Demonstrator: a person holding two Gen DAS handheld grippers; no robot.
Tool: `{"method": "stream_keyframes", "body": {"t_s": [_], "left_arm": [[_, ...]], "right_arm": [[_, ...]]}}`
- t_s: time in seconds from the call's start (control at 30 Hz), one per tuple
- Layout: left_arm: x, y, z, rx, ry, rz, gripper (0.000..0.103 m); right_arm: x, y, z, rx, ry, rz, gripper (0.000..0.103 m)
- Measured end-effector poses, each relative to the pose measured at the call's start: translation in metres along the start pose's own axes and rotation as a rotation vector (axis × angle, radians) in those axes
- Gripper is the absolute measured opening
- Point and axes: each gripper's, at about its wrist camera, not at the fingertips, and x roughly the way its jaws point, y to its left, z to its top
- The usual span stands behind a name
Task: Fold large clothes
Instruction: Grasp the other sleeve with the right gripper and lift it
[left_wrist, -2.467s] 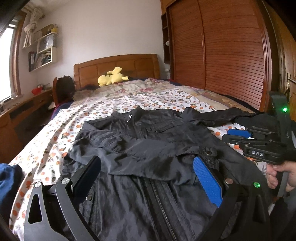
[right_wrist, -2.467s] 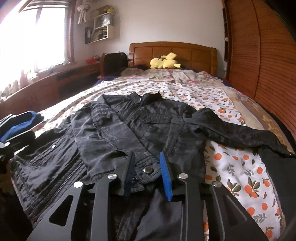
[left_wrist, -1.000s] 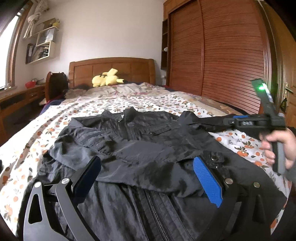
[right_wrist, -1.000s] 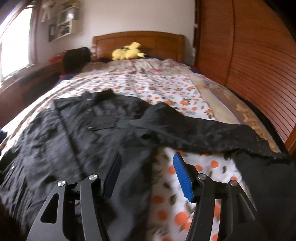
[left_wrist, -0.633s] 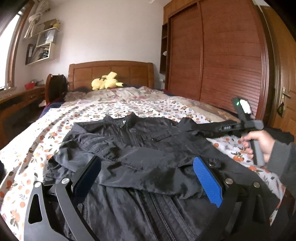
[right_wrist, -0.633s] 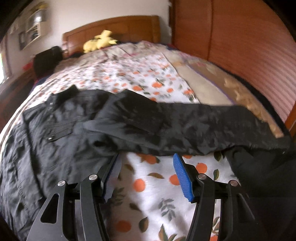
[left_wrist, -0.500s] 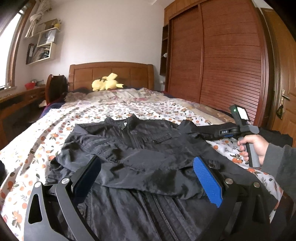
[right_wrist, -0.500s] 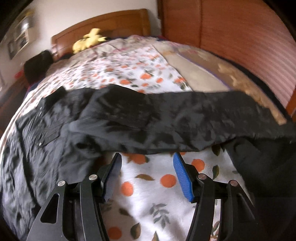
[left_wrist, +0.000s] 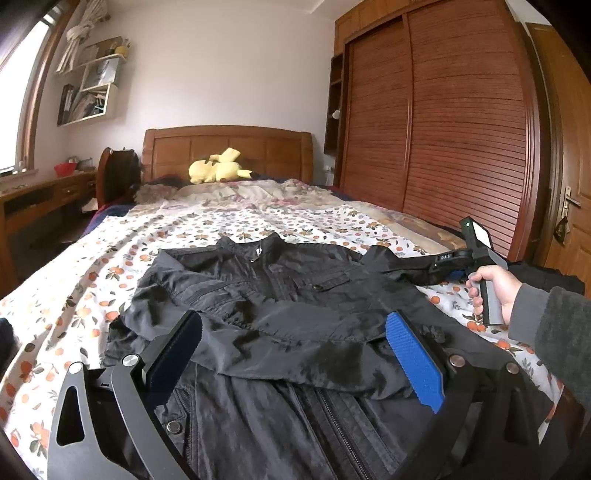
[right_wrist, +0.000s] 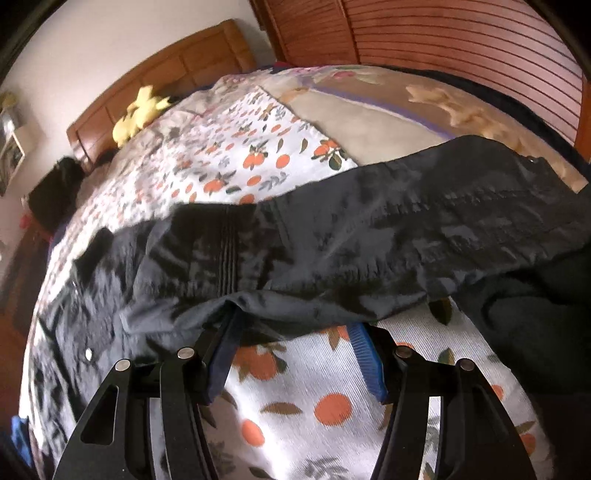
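A black jacket (left_wrist: 280, 295) lies front up on the flowered bedsheet (left_wrist: 92, 266), collar toward the headboard. One sleeve is folded across its chest. The other sleeve (right_wrist: 369, 240) stretches out sideways over the sheet. My left gripper (left_wrist: 295, 343) hovers open over the jacket's lower front, its fingers wide apart with nothing pinched. A hand holds my right gripper (left_wrist: 452, 273) at the outstretched sleeve. In the right wrist view the right gripper (right_wrist: 295, 325) is open and tilted down, its fingertips tucked just under the sleeve's near edge, the pads apart over bare bedsheet (right_wrist: 314, 406).
A dark garment (right_wrist: 535, 332) lies at the bed's right edge beside the sleeve's cuff. A yellow plush toy (left_wrist: 218, 171) sits by the wooden headboard. A slatted wardrobe (left_wrist: 461, 129) runs along the right, a desk (left_wrist: 37, 195) along the left.
My right gripper swung from the jacket's middle out to the stretched sleeve, dipped and rolled, and its tips reached the sleeve's near edge. The left gripper rose slightly and stayed open.
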Motion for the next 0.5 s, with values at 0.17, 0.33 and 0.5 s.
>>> {"method": "stream_keyframes", "body": {"t_s": [0.17,0.33,0.5], "left_arm": [[0.001,0.0,0.001,0.002,0.009,-0.001,0.1],[0.003,-0.001,0.0,0.004,0.011,0.0,0.1],[0.003,-0.002,0.0,0.005,0.012,0.0,0.1]], "right_arm": [[0.007,0.004,0.009,-0.005,0.014,-0.006,0.026],[-0.012,0.042,0.012,-0.186,-0.082,-0.05,0.004],[-0.055,0.097,0.002,-0.368,-0.167,0.042,0.003]]}}
